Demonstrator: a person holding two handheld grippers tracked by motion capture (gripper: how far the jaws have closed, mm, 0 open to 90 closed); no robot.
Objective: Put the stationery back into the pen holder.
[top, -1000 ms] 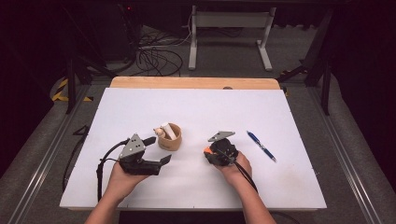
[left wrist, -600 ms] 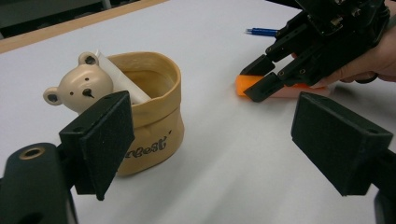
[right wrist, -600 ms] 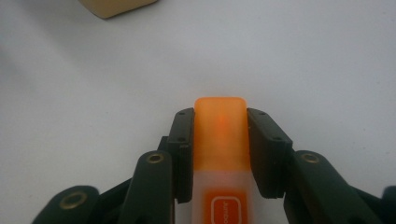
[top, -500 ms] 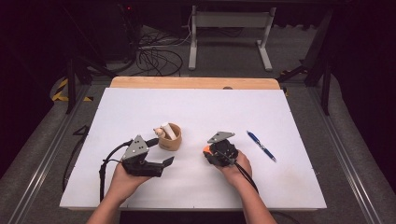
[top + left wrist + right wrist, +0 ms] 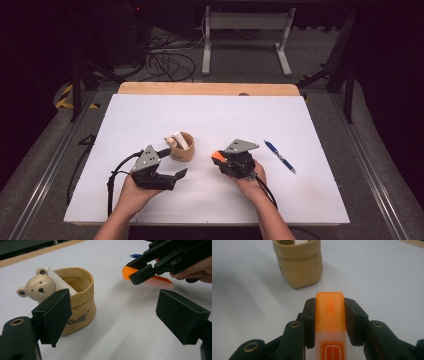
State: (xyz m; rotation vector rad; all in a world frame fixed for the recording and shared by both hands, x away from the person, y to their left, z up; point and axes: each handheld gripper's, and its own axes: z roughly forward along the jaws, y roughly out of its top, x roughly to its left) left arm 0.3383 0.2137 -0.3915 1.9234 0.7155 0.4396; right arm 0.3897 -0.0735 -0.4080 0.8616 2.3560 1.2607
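The orange highlighter (image 5: 329, 322) sits clamped between the two black jaws of the right gripper (image 5: 329, 312), its cap end poking out past the pads, which press on both its sides. In the high view the highlighter (image 5: 217, 156) shows as an orange tip at the left end of the right gripper (image 5: 225, 159), held just above the white table (image 5: 250, 120) a little right of its middle. From the left gripper view the highlighter (image 5: 140, 276) hangs over the table with its body slanting down behind the jaws (a faint shadow lies beneath it).

The highlighter's cap points toward the tan pouch (image 5: 183, 147), which stands upright near it, a gap of bare table between them. The pouch (image 5: 78, 302) holds a white slip and has a small cream bear (image 5: 37, 287) at its rim.

The left gripper (image 5: 175, 172) rests low just beside the pouch, on the near side. Its jaws stand wide apart with nothing between them, as the left gripper view (image 5: 120, 315) shows.

A blue pen (image 5: 280, 156) lies flat on the table to the right of the right gripper, apart from it.
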